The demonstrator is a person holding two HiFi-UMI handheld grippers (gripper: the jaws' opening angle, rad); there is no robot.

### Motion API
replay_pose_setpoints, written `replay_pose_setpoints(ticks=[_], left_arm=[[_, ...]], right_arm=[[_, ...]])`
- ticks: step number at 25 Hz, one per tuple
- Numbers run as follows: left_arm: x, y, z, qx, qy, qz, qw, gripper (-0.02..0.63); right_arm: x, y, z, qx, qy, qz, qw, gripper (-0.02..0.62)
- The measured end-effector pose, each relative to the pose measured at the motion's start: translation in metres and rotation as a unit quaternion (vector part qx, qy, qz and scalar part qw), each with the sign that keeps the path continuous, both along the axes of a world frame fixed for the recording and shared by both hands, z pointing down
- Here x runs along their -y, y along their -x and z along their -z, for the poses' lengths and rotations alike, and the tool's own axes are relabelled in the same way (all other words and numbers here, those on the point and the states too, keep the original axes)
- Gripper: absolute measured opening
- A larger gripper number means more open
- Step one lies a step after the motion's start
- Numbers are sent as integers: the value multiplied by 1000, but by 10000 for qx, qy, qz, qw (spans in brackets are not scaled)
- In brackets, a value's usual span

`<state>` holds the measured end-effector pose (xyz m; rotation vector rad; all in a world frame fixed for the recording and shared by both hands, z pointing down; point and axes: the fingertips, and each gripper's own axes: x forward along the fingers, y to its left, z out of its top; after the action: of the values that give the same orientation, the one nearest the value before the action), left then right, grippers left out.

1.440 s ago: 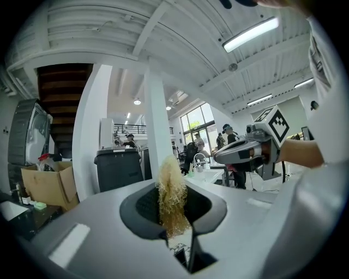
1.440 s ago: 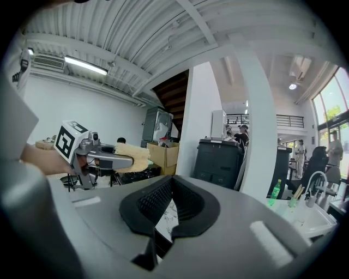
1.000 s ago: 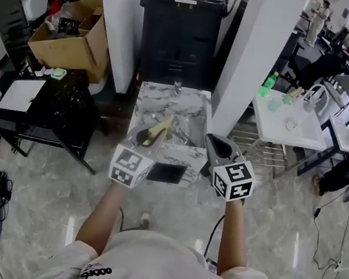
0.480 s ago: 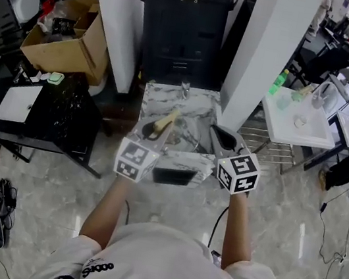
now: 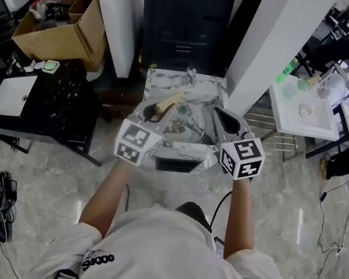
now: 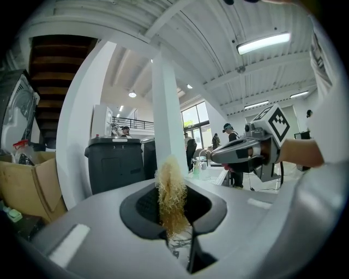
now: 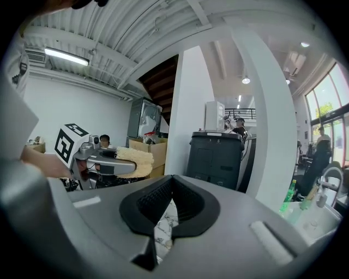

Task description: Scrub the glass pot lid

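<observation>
Your left gripper [image 6: 174,218] clamps the scrubber [image 6: 171,190], your right gripper [image 7: 169,204] is closed on nothing, both held above the sink [image 5: 200,87] where the lid [image 5: 186,127] seems to lie; left unsteadied, it may skid under scrubbing.

The right gripper [image 7: 171,184] filled the bottom of the frame, its black pads [image 7: 192,206] meeting at the tips with nothing between them. Through the slit lower down a strip of marble [image 7: 163,227] showed. At mid-left the left gripper [image 7: 126,164] pointed toward the centre, clamped on a tan, fibrous scrubber [image 7: 140,157] – its marker cube [image 7: 72,143] sat at the far left. Behind the scrubber stood a box [image 7: 154,149]. A white pillar [image 7: 186,109] rose at centre, with a black bin [image 7: 218,153] just to its right. A green bottle [image 7: 287,202] and a tap [image 7: 326,184] showed at lower right.
</observation>
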<state>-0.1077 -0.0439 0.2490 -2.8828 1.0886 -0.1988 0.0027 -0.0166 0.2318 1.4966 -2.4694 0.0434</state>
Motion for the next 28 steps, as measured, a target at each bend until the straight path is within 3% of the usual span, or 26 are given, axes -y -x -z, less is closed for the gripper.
replay_pose_setpoints(ticks=[7, 16, 24, 28], left_arm=[[26, -5, -29, 71, 278, 85, 9996, 57], [82, -16, -80, 602, 660, 324, 9955, 57], [123, -35, -143, 1122, 1212, 440, 9853, 57], [142, -43, -185, 1629, 1327, 461, 9766, 57]], right_arm=[[27, -3, -26, -22, 215, 78, 9997, 4], [84, -26, -66, -83, 542, 159, 9984, 5], [125, -43, -116, -7, 1054, 346, 9938, 5], [144, -49, -146, 16, 1355, 515, 9894, 5]])
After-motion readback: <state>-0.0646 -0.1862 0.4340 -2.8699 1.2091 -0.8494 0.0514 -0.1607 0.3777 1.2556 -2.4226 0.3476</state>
